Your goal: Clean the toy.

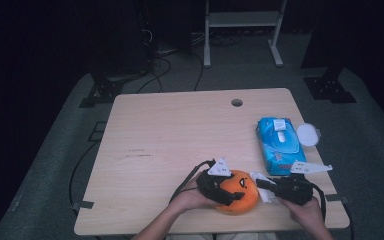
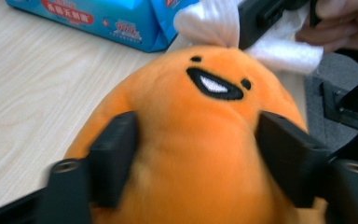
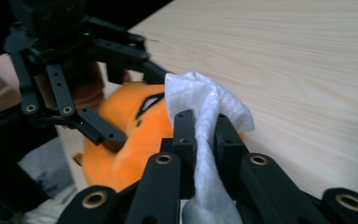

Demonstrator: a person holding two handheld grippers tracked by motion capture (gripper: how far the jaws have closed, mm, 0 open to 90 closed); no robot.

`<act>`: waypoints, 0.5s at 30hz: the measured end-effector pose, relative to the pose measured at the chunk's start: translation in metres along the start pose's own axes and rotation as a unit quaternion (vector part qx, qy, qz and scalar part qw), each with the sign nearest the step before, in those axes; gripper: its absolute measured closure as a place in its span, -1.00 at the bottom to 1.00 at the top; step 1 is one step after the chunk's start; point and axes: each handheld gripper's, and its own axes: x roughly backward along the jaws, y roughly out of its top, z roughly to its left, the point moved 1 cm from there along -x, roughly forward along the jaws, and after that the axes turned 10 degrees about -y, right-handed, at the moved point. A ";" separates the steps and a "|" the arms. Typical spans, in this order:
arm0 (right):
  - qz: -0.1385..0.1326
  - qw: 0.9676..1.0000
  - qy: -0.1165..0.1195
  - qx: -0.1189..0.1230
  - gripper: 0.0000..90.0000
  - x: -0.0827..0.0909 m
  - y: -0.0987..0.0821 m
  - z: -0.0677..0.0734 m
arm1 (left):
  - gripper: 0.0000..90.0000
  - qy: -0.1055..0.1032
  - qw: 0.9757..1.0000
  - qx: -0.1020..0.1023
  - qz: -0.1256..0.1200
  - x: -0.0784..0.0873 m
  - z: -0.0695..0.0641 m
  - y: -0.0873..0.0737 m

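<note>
One plush toy (image 1: 240, 192), one wipe (image 1: 262, 182), one wipe pack (image 1: 278, 145)

The place looks like a lab or a recording room, not a home. A plain light wooden table (image 1: 180, 150) with a round cable hole (image 1: 237, 102) stands alone on grey carpet (image 1: 370, 145), and the surroundings are very dark. Black cables (image 1: 156, 70) run over the floor behind the table, and pieces of tape (image 1: 82, 204) hold one cable down. Black metal stand feet (image 1: 328, 87) are placed at the far corners, probably for equipment. The lower part of a white metal frame (image 1: 242, 22) stands at the back.
</note>
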 end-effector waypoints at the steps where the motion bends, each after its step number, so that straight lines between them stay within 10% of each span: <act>1: 0.001 1.000 -0.007 0.001 0.80 0.002 -0.001 -0.003 | -0.10 0.009 1.000 -0.009 0.005 0.001 -0.003 0.002; 7: -0.001 1.000 -0.026 -0.001 0.79 0.007 -0.003 -0.012 | 0.25 0.024 0.999 -0.040 0.003 0.013 -0.015 0.012; 15: 0.011 0.999 -0.043 0.027 0.77 0.000 0.001 -0.007 | 0.25 0.099 0.994 -0.012 -0.037 0.056 0.017 0.014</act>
